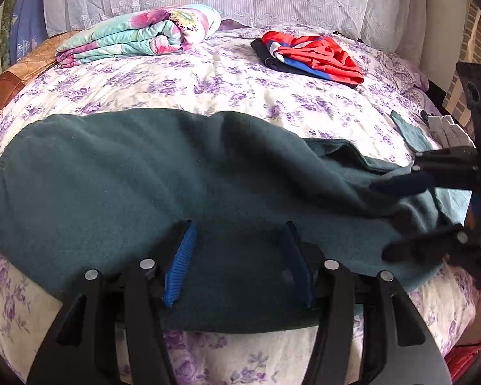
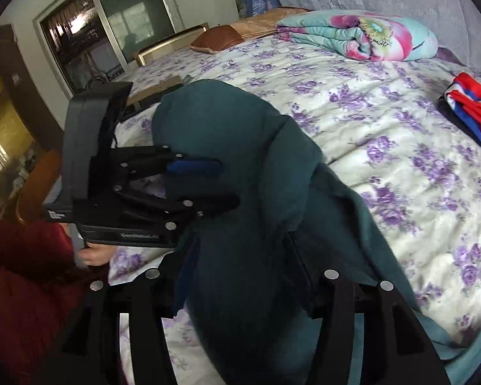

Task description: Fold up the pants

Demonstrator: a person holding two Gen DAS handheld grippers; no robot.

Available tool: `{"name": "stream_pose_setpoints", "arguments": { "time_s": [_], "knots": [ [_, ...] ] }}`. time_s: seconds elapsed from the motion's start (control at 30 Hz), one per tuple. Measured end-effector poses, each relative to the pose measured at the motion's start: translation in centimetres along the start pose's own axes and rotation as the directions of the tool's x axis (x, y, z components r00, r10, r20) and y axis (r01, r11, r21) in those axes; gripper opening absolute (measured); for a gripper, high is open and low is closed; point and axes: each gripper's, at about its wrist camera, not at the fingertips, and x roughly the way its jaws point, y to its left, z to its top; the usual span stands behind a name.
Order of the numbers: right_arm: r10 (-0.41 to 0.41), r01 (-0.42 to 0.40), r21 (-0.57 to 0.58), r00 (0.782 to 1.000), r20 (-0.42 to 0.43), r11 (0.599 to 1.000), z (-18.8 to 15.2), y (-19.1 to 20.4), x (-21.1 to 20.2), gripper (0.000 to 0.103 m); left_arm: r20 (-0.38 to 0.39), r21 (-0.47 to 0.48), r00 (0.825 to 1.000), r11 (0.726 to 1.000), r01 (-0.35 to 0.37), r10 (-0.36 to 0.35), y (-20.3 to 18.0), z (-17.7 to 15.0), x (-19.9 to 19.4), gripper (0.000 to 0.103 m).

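Dark green pants (image 1: 150, 173) lie lengthwise across the near part of the floral bed. In the left wrist view my left gripper (image 1: 239, 263) stands open over the pants' near edge, its blue-padded fingers (image 1: 181, 261) resting on the cloth without pinching it. My right gripper (image 1: 400, 221) is at the right, jaws open around a raised bunch of the pants. In the right wrist view the pants (image 2: 240, 173) rise in a hump between my right gripper's (image 2: 240, 272) spread fingers. The left gripper (image 2: 221, 183) shows there at the left, open against the cloth.
A folded floral quilt (image 1: 144, 32) lies at the bed's far left. A red and blue garment pile (image 1: 314, 54) lies at the far right. A brown pillow (image 2: 218, 37) and a window (image 2: 105, 29) are at the head. The bedsheet (image 1: 227, 89) spreads beyond the pants.
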Motion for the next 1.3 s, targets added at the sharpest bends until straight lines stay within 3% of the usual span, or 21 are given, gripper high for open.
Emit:
{"name": "stream_pose_setpoints", "arguments": {
  "time_s": [0.13,0.2,0.3,0.37,0.5,0.6,0.67,0.7,0.77,0.8,0.93,1.1,1.13,1.23,1.3],
  "knots": [
    [0.052,-0.074,0.19,0.991,0.121,0.979,1.8,-3.7,-1.5,0.057,0.0,-0.002,1.0,1.0,0.001,-0.001,-0.1,0.0,0.0,0.054],
    [0.051,-0.079,0.286,0.993,0.104,0.955,2.5,-5.6,-1.1,0.057,0.002,0.0,1.0,1.0,0.001,-0.001,0.0,0.0,0.0,0.054],
    [0.142,-0.146,0.376,0.989,0.04,0.915,2.2,-6.3,0.9,0.057,0.005,-0.001,1.0,1.0,0.002,-0.002,-0.1,-0.1,-0.1,0.054],
    [0.206,-0.199,0.374,0.978,0.02,0.906,2.3,-5.4,1.9,0.057,0.009,-0.005,1.0,1.0,0.006,-0.006,-0.1,-0.1,-0.1,0.054],
    [0.192,-0.192,0.408,0.981,0.043,0.892,3.5,-4.8,4.1,0.059,0.012,-0.01,1.0,1.0,0.01,-0.01,0.0,-0.2,-0.1,0.055],
    [0.219,-0.246,0.485,0.969,0.113,0.839,5.3,-6.6,6.3,0.059,0.013,-0.011,1.0,1.0,0.007,-0.007,0.0,-0.2,-0.1,0.055],
    [0.154,-0.252,0.515,0.962,0.226,0.819,6.3,-8.5,6.0,0.058,0.013,-0.011,1.0,1.0,0.005,-0.005,0.0,-0.2,-0.1,0.055],
    [0.119,-0.268,0.541,0.948,0.294,0.797,6.6,-9.8,5.3,0.055,0.014,-0.012,1.0,1.0,0.004,-0.004,0.0,-0.2,-0.1,0.055],
    [0.186,-0.381,0.626,0.916,0.356,0.68,6.4,-12.5,5.5,0.05,0.016,-0.014,1.0,1.0,0.003,-0.002,0.0,-0.2,-0.1,0.055],
    [0.206,-0.396,0.646,0.913,0.351,0.653,6.1,-12.8,5.7,0.051,0.016,-0.015,1.0,1.0,0.004,-0.003,0.0,-0.2,-0.1,0.055],
    [0.187,-0.265,0.581,0.964,0.191,0.77,5.6,-11.4,5.7,0.051,0.018,-0.014,1.0,1.0,0.008,-0.008,0.0,-0.2,-0.1,0.055],
    [0.091,-0.187,0.537,0.976,0.2,0.823,3.9,-12.1,2.3,0.05,0.023,-0.02,1.0,1.0,0.017,-0.016,0.0,-0.2,-0.1,0.055],
    [0.076,-0.168,0.518,0.978,0.195,0.839,3.9,-11.7,2.1,0.04,0.023,-0.021,1.0,1.0,0.018,-0.018,0.1,-0.2,-0.1,0.055],
    [0.028,-0.08,0.442,0.992,0.124,0.893,4.8,-10.4,3.5,0.022,0.022,-0.019,1.0,1.0,0.016,-0.015,0.0,-0.2,-0.1,0.055],
    [-0.063,0.036,0.4,0.997,0.054,0.916,5.0,-9.7,5.4,0.012,0.021,-0.019,1.0,1.0,0.013,-0.013,0.0,-0.2,-0.1,0.055]
  ]
}}
